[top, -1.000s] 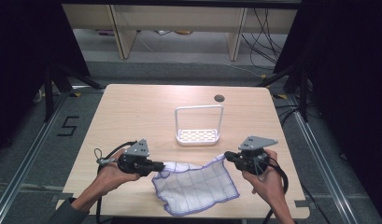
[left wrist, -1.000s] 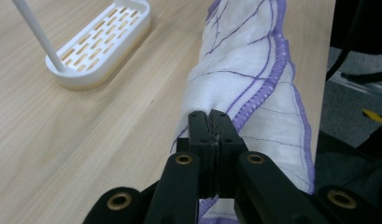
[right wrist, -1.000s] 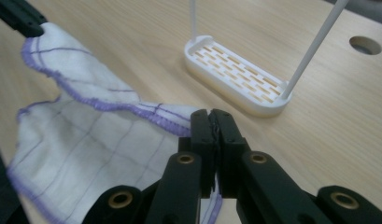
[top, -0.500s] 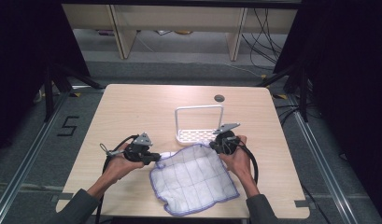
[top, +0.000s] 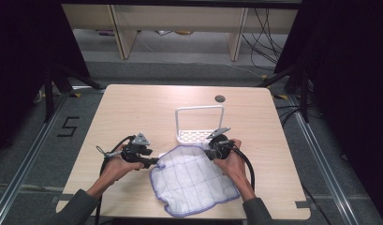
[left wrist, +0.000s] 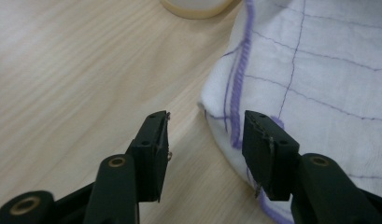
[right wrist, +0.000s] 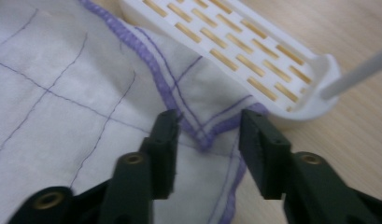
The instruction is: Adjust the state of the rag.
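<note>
— Pale wood table (top: 133, 108), dark curtains either side, grey floor behind with cables. What lies on the table?

— A white cloth (top: 191, 180) with a purple stitched edge and a thin purple grid, spread rumpled at the near middle of the table. Just behind it stands a white slotted rack (top: 198, 124) with a tall wire handle, and the cloth's far edge touches the rack's base. A small round hole (top: 220, 99) sits in the tabletop farther back.

— Where is the left gripper (top: 154, 162)?

— At the cloth's left corner, held low in the person's left hand (top: 115, 168). In the left gripper view its jaws stand open, the cloth corner (left wrist: 226, 112) lying between them, nearer the right-hand jaw, which overlaps the hem. Neither jaw is pressing on the fabric. Bare wood shows under the other jaw, and a pale round rim (left wrist: 198, 7) sits at the top edge.

— And the right gripper (top: 210, 152)?

— At the cloth's far right corner, just in front of the rack, in the right hand (top: 231, 159). In the right gripper view the jaws are open as well, straddling the hemmed corner (right wrist: 207, 133) where two purple edges meet. The rack's slotted base (right wrist: 235, 44) lies just beyond that corner.

— So the cloth is held?

— No, it rests flat on the table with both sets of jaws apart around its corners.
</note>
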Demonstrator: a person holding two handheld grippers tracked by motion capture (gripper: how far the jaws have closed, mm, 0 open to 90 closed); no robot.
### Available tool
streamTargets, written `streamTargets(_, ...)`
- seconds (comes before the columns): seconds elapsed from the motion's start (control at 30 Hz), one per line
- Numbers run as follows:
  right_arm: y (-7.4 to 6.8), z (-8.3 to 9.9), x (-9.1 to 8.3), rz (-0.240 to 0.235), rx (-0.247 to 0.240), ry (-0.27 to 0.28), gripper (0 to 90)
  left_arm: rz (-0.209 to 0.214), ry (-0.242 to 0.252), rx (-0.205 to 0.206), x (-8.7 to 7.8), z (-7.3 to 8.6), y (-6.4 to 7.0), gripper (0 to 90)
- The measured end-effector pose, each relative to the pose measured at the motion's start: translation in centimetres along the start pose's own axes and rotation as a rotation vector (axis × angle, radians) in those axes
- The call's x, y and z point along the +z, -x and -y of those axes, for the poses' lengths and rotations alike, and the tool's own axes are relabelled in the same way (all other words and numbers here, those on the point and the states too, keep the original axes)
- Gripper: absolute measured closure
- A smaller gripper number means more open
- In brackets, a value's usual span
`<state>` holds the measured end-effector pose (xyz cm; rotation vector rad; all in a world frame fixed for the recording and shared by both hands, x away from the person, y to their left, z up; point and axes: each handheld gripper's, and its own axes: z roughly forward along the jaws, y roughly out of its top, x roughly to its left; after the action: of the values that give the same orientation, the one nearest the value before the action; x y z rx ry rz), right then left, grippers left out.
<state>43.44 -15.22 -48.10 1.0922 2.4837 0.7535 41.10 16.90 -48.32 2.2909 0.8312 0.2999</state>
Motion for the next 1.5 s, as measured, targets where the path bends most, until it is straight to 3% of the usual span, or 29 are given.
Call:
streamTargets(0.07, -0.2, 0.5, -1.9, 0.017, 0.008, 0.021, 50.3, -0.015, 0.024, 0.023, -1.2, 0.1, 0.7, 49.3)
streamTargets(0.13, -0.3, 1.3, -3.4, -0.007, 0.025, 0.048, 49.1, -0.015, 0.041, 0.038, -2.0, 0.3, 1.2, 47.8)
streamTargets(0.17, -0.7, 2.3, -4.8, -0.020, 0.042, 0.041, 47.2, -0.011, 0.046, 0.048, -2.5, 0.4, 1.4, 47.4)
streamTargets(0.23, -1.0, 2.9, -5.3, -0.033, 0.056, 0.025, 46.9, -0.012, 0.054, 0.049, -2.9, 0.4, 1.6, 47.2)
streamTargets(0.33, -2.0, 5.7, -7.2, -0.047, 0.086, 0.010, 46.1, -0.010, 0.052, 0.053, -3.1, 0.6, 1.7, 46.5)
streamTargets(0.37, -2.3, 7.4, -8.0, -0.039, 0.088, 0.006, 46.1, -0.005, 0.051, 0.050, -3.1, 0.6, 1.6, 44.8)
streamTargets(0.4, -2.3, 7.4, -8.0, -0.039, 0.088, 0.006, 46.1, -0.011, 0.052, 0.036, -3.0, 0.6, 1.6, 44.8)
streamTargets(0.5, -2.7, 10.4, -8.7, -0.027, 0.096, -0.001, 46.2, -0.009, 0.036, 0.026, -2.7, 0.7, 1.6, 41.6)
streamTargets(0.57, -3.0, 11.4, -8.8, -0.012, 0.120, -0.023, 47.1, -0.001, 0.032, 0.005, -2.5, 0.9, 2.0, 41.1)
streamTargets(0.63, -3.0, 11.8, -8.7, -0.015, 0.111, -0.023, 47.4, 0.014, 0.030, 0.014, -2.5, 1.4, 2.8, 41.3)
streamTargets(0.67, -3.2, 12.2, -8.5, -0.023, 0.128, -0.013, 48.4, 0.033, 0.034, 0.008, -2.5, 1.8, 3.4, 41.4)
streamTargets(0.7, -3.3, 12.3, -8.6, -0.035, 0.133, -0.037, 49.2, 0.046, 0.025, 0.005, -2.6, 2.3, 4.2, 41.9)
streamTargets(0.9, -3.4, 12.9, -8.5, -0.044, 0.128, -0.042, 55.3, 0.149, 0.053, 0.015, -3.6, 3.5, 7.5, 43.9)
streamTargets(0.93, -3.4, 13.0, -8.5, -0.048, 0.127, -0.035, 56.5, 0.179, 0.079, -0.016, -3.6, 3.7, 8.2, 44.2)
streamTargets(1.03, -3.5, 13.1, -8.3, -0.062, 0.141, -0.046, 57.8, 0.214, 0.061, -0.011, -3.3, 4.2, 9.9, 44.7)
streamTargets(1.13, -3.5, 13.2, -8.4, -0.077, 0.132, -0.041, 65.6, 0.252, 0.037, 0.023, -2.8, 4.5, 11.1, 45.8)
streamTargets(1.27, -3.9, 13.4, -8.3, -0.105, 0.122, -0.008, 83.5, 0.216, 0.014, 0.080, -2.0, 4.5, 11.9, 50.8)
streamTargets(1.33, -4.0, 13.4, -8.5, -0.107, 0.088, -0.019, 86.6, 0.202, -0.006, 0.116, -1.5, 4.5, 11.6, 61.5)
streamTargets(1.4, -4.3, 13.4, -8.8, -0.108, 0.074, -0.025, 87.4, 0.209, 0.012, 0.137, -1.1, 4.5, 11.9, 80.1)
streamTargets(1.43, -4.5, 13.4, -8.8, -0.112, 0.066, -0.011, 87.6, 0.201, 0.018, 0.157, -1.0, 4.5, 12.0, 84.3)
streamTargets(1.5, -4.9, 13.6, -9.2, -0.113, 0.050, -0.020, 87.7, 0.228, -0.016, 0.212, -1.4, 4.4, 11.7, 86.0)
